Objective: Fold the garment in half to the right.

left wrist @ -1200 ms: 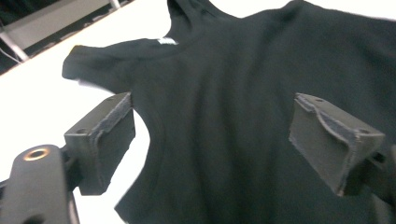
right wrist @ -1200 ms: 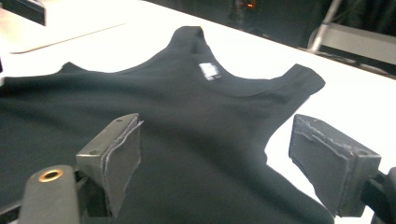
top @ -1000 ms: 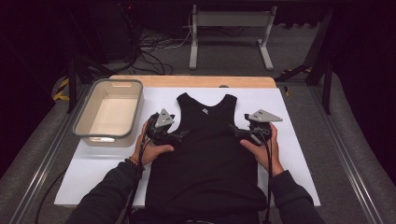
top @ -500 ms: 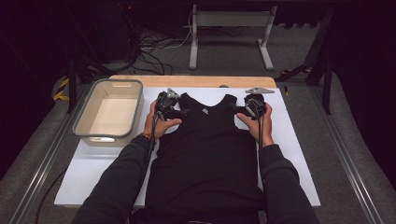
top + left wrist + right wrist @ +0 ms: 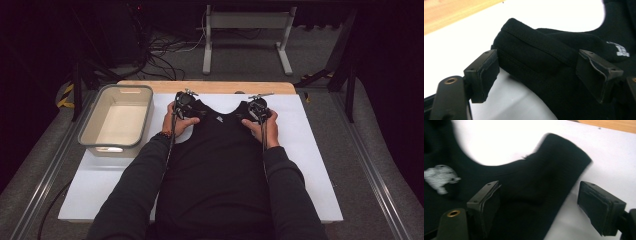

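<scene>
High view: vest (image 5: 215, 170) flat mid-bench, right of tub (image 5: 116, 120). Left gripper (image 5: 184, 100) and right gripper (image 5: 258, 107) at shoulder straps, jaws just opening, wide, straddling straps, not pinching. Seat both straps deep, then close evenly.

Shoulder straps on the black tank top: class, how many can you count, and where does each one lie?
2. The left shoulder strap lies between the open left tongs; the right shoulder strap lies between the open right tongs. Both are at the tank top's far end.
</scene>
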Demonstrator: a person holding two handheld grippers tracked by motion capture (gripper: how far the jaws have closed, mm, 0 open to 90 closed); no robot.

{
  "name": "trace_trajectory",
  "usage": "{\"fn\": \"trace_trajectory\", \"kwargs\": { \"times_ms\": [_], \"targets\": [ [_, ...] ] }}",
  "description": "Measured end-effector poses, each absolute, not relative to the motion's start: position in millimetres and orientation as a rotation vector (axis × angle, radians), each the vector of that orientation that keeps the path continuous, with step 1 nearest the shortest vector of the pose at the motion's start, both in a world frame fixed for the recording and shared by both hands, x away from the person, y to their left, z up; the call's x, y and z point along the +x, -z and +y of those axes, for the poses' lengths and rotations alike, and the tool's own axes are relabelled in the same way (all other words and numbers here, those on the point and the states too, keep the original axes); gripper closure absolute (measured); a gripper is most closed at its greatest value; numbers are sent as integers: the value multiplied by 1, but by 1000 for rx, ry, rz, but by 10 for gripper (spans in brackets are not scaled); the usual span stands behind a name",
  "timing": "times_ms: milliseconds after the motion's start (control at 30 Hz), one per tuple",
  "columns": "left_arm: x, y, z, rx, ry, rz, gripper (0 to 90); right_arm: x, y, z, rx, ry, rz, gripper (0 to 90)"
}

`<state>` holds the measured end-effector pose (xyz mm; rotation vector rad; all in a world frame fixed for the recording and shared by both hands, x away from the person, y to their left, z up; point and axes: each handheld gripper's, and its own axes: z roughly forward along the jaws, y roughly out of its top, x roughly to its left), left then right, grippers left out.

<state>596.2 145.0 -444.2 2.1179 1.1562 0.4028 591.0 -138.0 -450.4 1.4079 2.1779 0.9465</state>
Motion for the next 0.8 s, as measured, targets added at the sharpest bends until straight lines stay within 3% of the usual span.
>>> {"fn": "trace_trajectory", "kwargs": {
  "times_ms": [167,233,433,500,600,800],
  "targets": [
    [599,451,140,2146,-401,1160,187,596,452,-137,1405,-936,2163,214],
    [596,451,137,2159,-425,1156,199,594,451,-133,1377,-939,2184,299],
    [589,448,134,2194,-392,1068,503,590,450,-122,1320,-984,2237,625],
    [587,447,133,2195,-361,1042,654,590,449,-124,1327,-1027,2263,810],
    [584,447,130,2201,-363,1018,794,588,449,-123,1320,-1036,2266,836],
    [572,434,134,2152,-443,984,829,580,434,-122,1265,-1060,2203,848]
  ]
}}
